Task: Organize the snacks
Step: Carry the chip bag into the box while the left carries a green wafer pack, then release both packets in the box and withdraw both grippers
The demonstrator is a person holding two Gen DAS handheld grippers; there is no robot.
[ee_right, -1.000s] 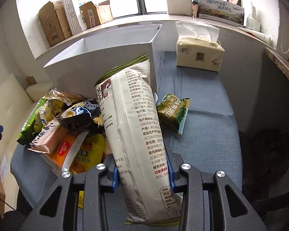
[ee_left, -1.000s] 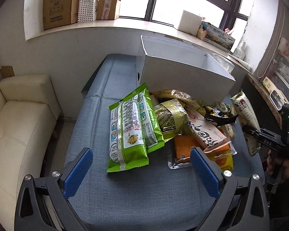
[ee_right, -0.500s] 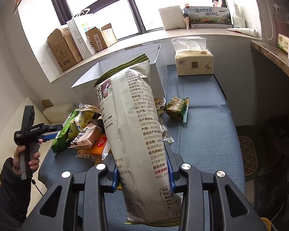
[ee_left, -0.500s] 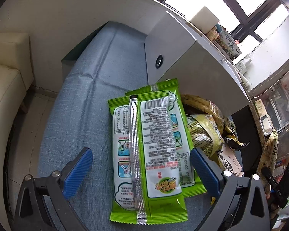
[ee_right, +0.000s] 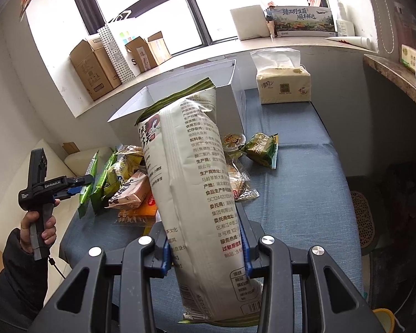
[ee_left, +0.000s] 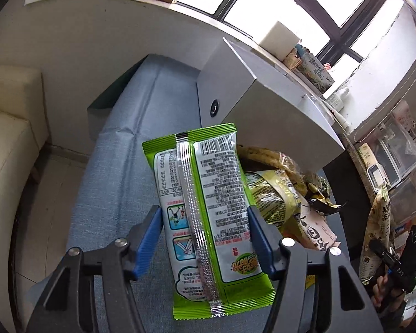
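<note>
The left gripper point(ee_left: 205, 230) has just been closing, and its ribbed blue pads point(ee_left: 259, 238) now press both long edges of the green packet point(ee_left: 208, 211). That packet is a flat, glossy pillow pack with a silver crimped seam down its back, a barcode and fine print, and serrated ends. It is lifted clear of the table point(ee_left: 119, 166), which wears a blue woven cloth with pressed creases. In the right wrist view a second green packet point(ee_right: 104, 179) shows among the pile.

Half a second ago the jaws stood wide either side of two stacked green packets lying on the cloth; now only one sits between them, raised and tilted.

The right gripper point(ee_right: 205, 242) pinches the white bag point(ee_right: 197, 183), a tall, puffy, matte pouch with a dark green striped top and columns of print, held upright above the table. It is gripped the same way as a second ago, though the view behind it has shifted to take in more window.

To the right of the green packet lies the loose pile point(ee_left: 291, 194): crinkly yellow-green foil bags and a pink wrapped pack. Behind it stands the box point(ee_left: 263, 105), smooth white card with open flaps and a round hole in its side. A soft tissue pack point(ee_right: 283, 83) sits at the far end, and a small green pouch point(ee_right: 262, 147) lies alone on the cloth.
</note>
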